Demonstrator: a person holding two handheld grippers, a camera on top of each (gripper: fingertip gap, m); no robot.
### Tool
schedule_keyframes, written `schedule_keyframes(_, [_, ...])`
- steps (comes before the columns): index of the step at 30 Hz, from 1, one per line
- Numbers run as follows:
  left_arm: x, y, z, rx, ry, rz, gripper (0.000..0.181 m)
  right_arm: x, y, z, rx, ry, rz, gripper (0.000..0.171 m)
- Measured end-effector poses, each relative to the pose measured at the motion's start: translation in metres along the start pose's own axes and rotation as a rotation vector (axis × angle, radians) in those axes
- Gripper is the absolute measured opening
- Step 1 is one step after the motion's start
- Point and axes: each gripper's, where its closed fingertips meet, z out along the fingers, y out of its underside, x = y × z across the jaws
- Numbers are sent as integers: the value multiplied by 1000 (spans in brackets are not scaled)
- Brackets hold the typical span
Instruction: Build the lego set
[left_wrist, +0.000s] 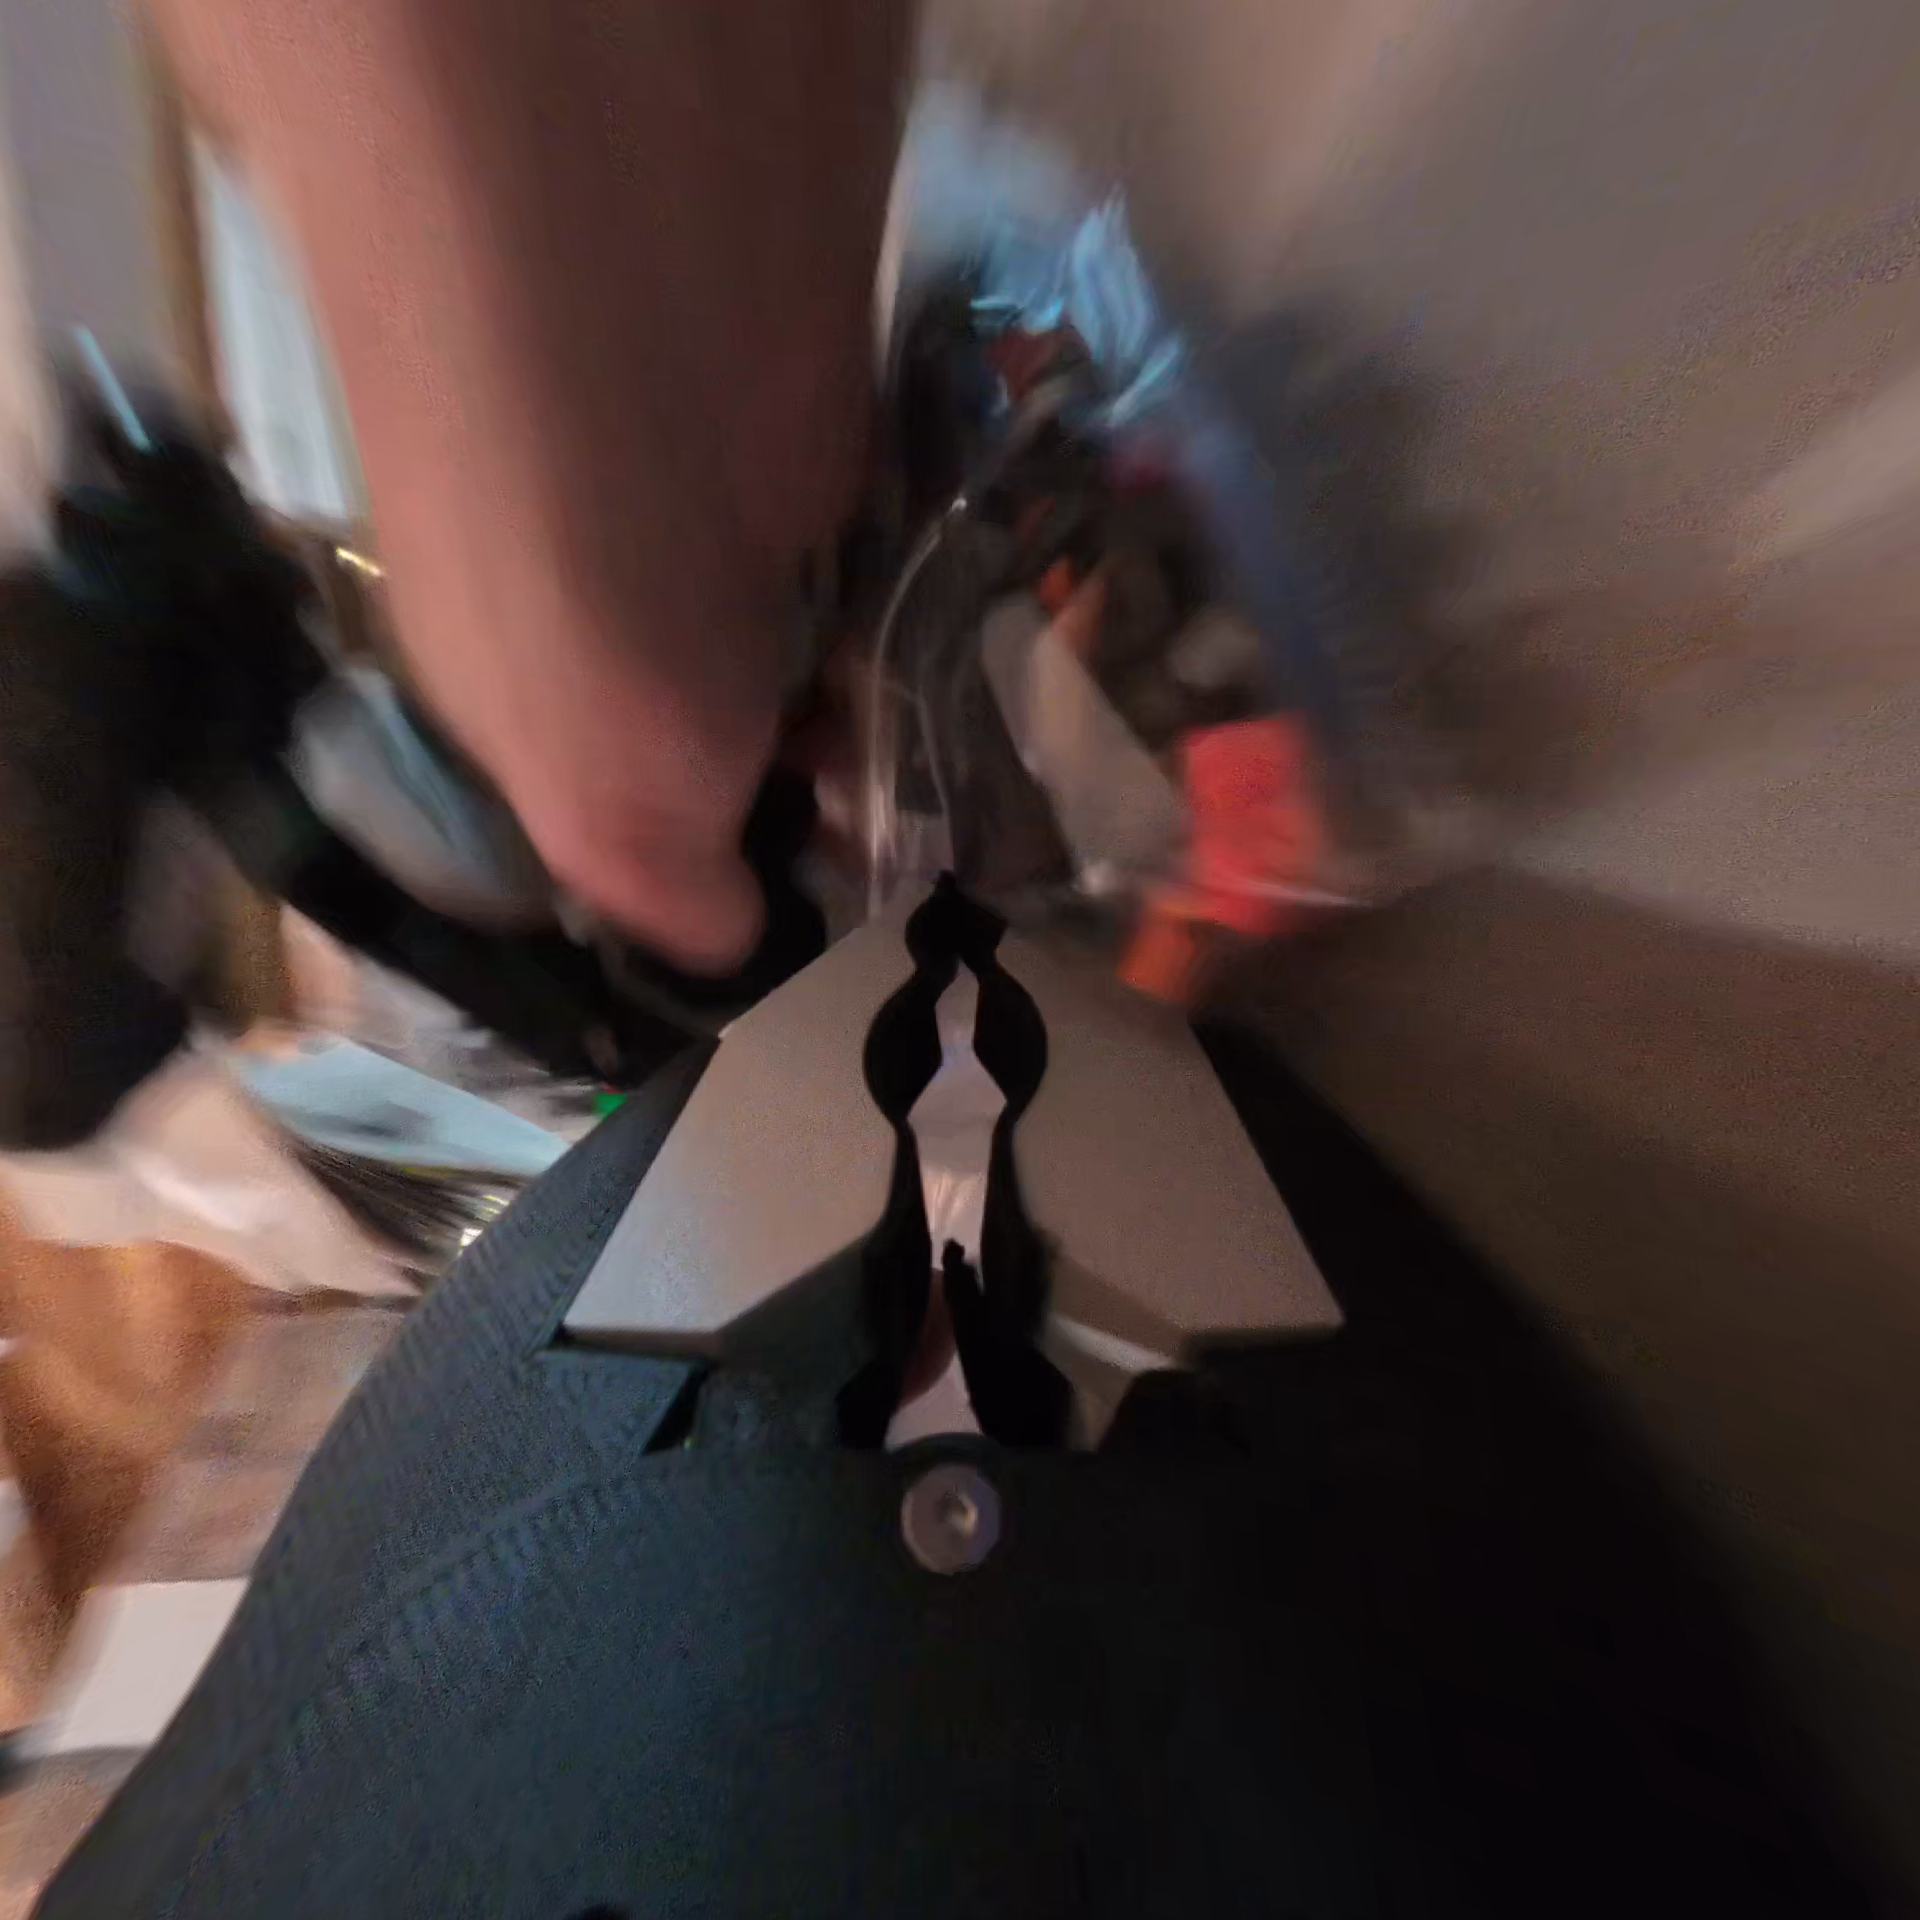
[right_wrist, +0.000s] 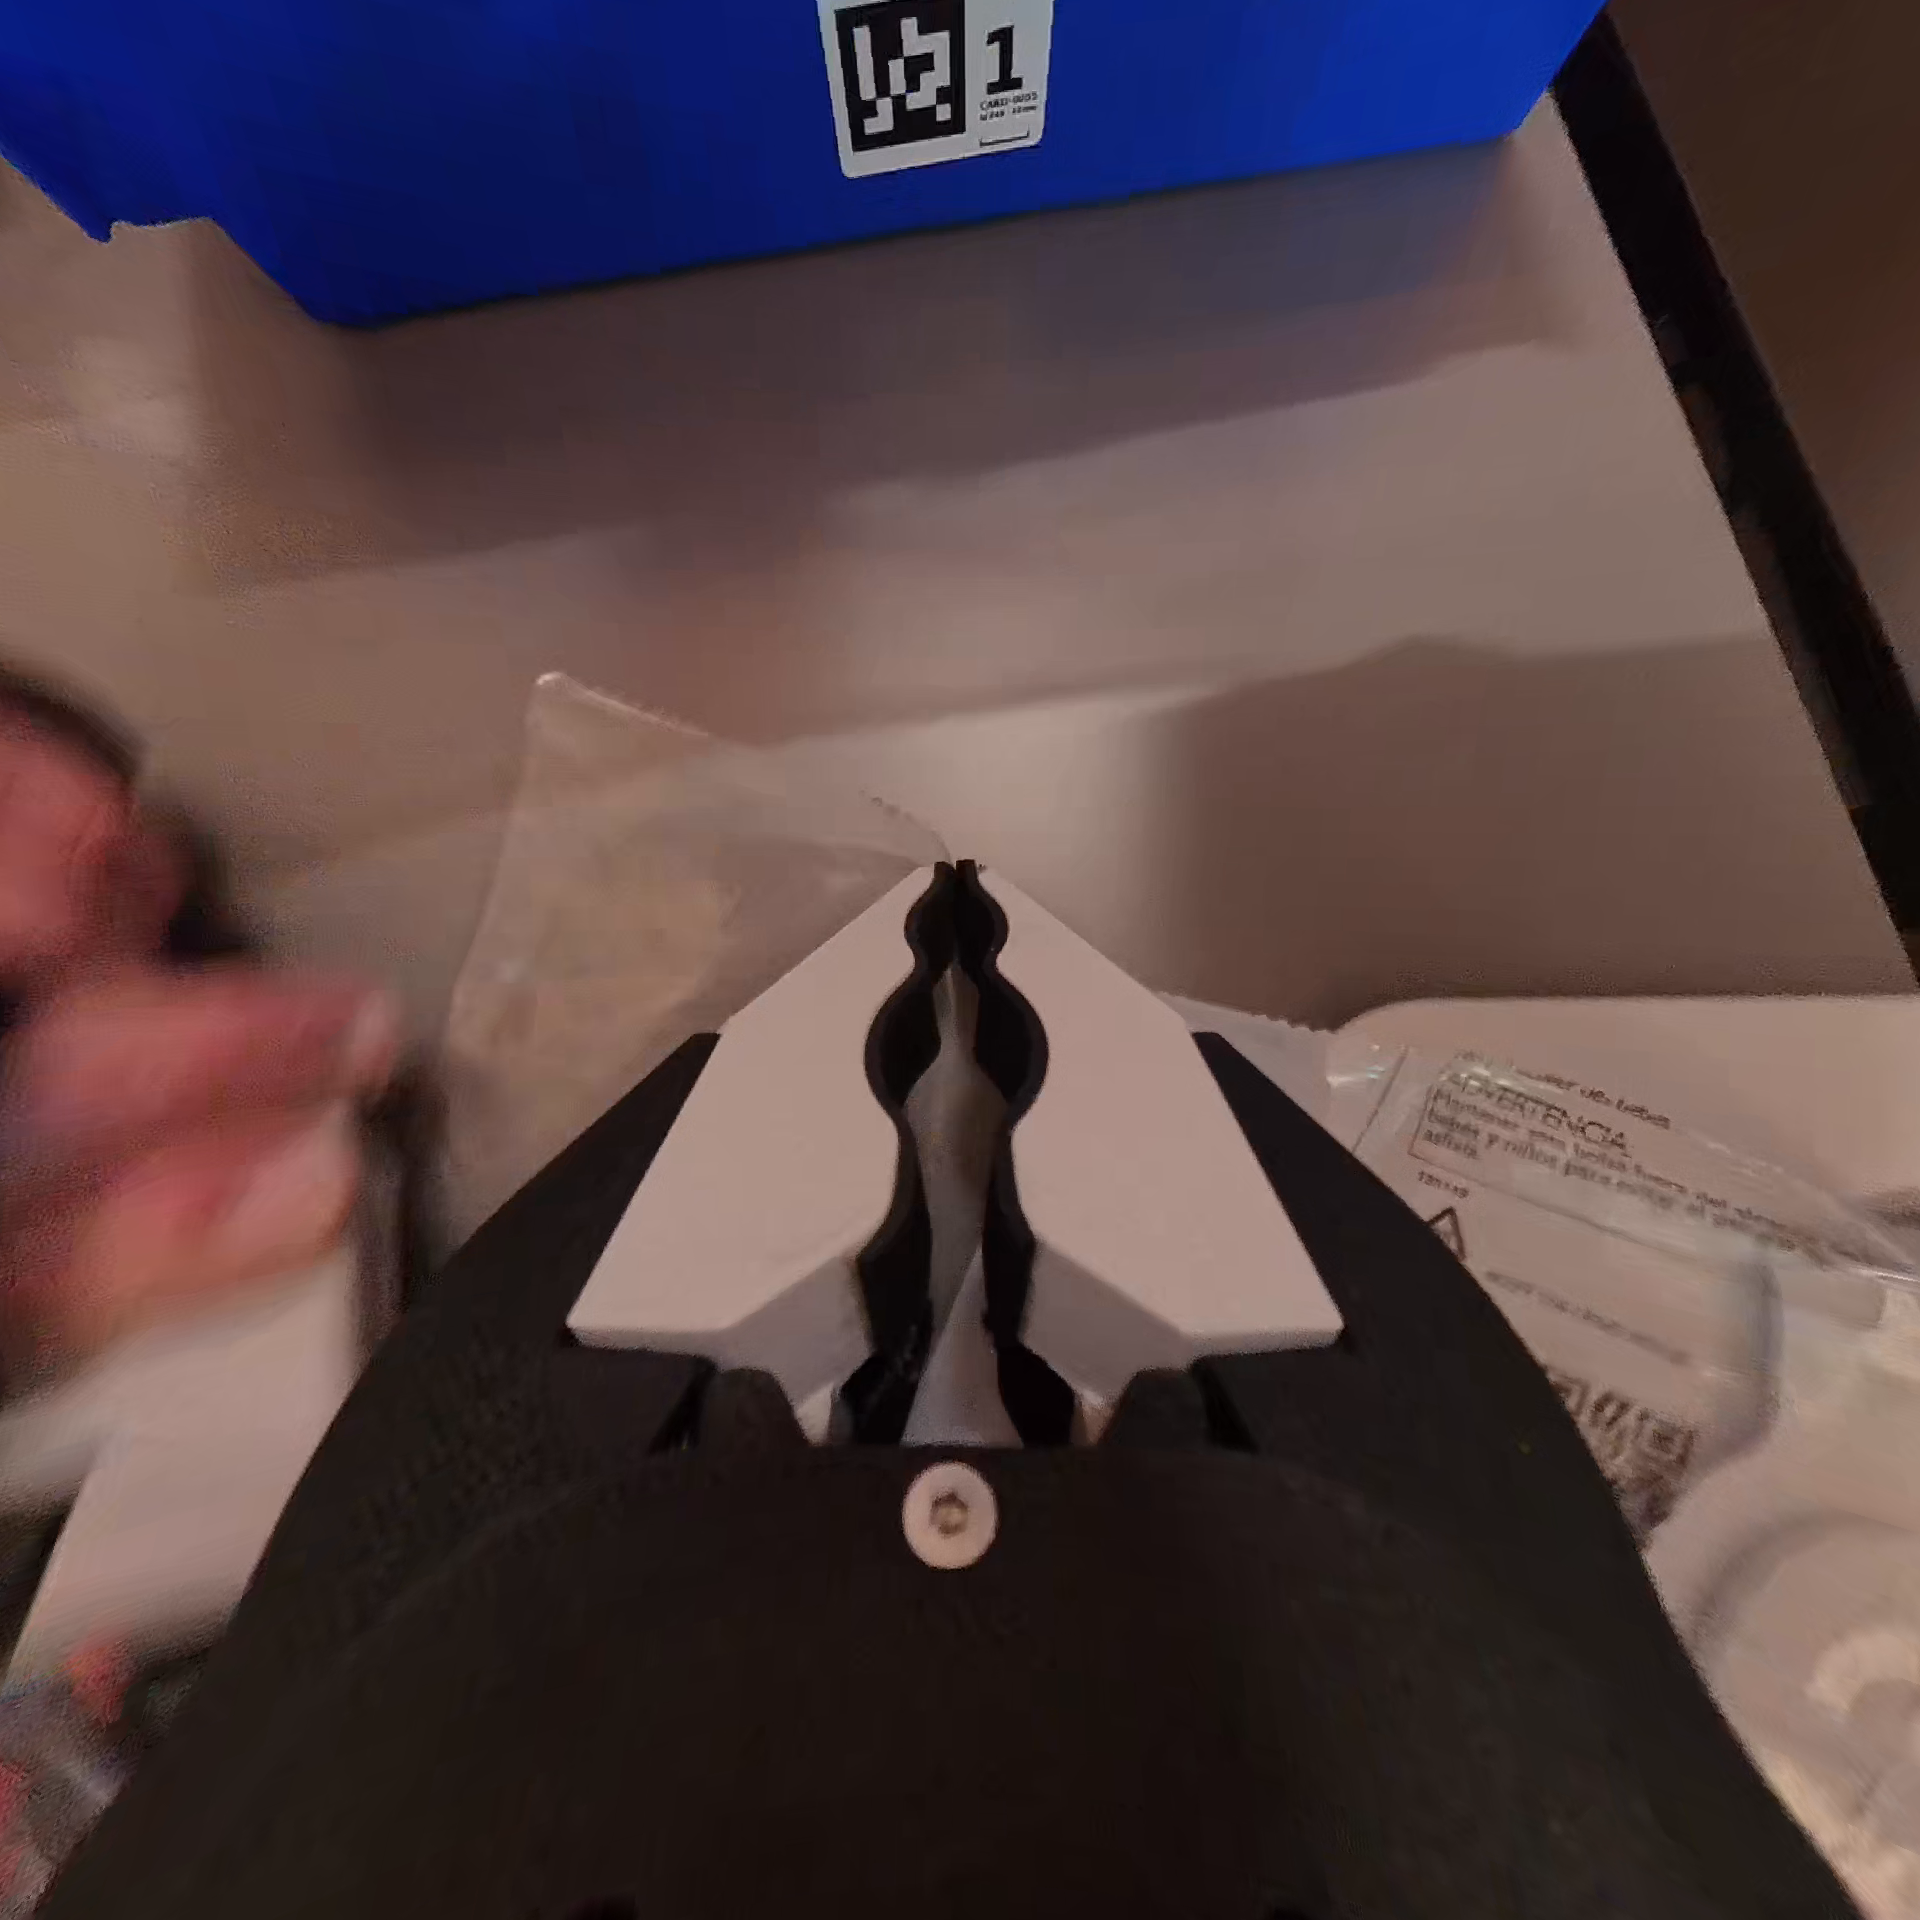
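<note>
Two grippers closing: right gripper (right_wrist: 957, 868) pinching clear plastic bag (right_wrist: 665, 883) corner over desk (right_wrist: 1039, 499); left gripper (left_wrist: 951, 914) together, empty, swinging blurred; risking tearing, scattering bricks.

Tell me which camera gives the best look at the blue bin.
The right wrist view. There the blue bin fills the top edge, sharp enough to show its front wall and a white marker sticker, standing on the table beyond the shut right gripper. The left wrist view is motion-blurred; no bin is identifiable.
</note>
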Motion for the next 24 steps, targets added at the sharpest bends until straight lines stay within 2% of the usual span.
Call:
schedule_keyframes(1, [-1, -12, -1, 22, -36, -6, 0, 0, -2, 2, -12, -7, -14, 0])
schedule_keyframes(4, [-9, 26, 10, -32, 18, -156, 0, 1, -2, 1, -1, -21, -2, 0])
schedule_keyframes(7, [-12, 28, 8, -8, 7, -178, 0, 1, -2, 1, 7, -32, 13, 0])
schedule_keyframes(9, [-17, 34, 5, -1, 9, -255, 0, -1, -2, 0, 20, -43, -14, 0])
schedule_keyframes(13, [-39, 69, -2, -51, -4, -487, 0, -5, -5, -11, 86, -75, -28, 0])
schedule_keyframes(17, [-44, 93, -7, -116, 35, -693, 27, -7, -5, -20, 128, -98, -32, 0])
schedule_keyframes(19, [-42, 94, -5, -119, 99, -819, 31, -10, -4, -23, 142, -104, -43, 0])
schedule_keyframes(22, [-29, 86, -3, -104, 260, -963, 13, -14, -3, -27, 153, -108, -49, 0])
schedule_keyframes(23, [-26, 83, -2, -100, 299, -974, 3, -14, -2, -29, 159, -106, -55, 0])
schedule_keyframes(24, [-24, 82, -1, -104, 322, -979, 0, -14, -2, -29, 158, -101, -60, 0])
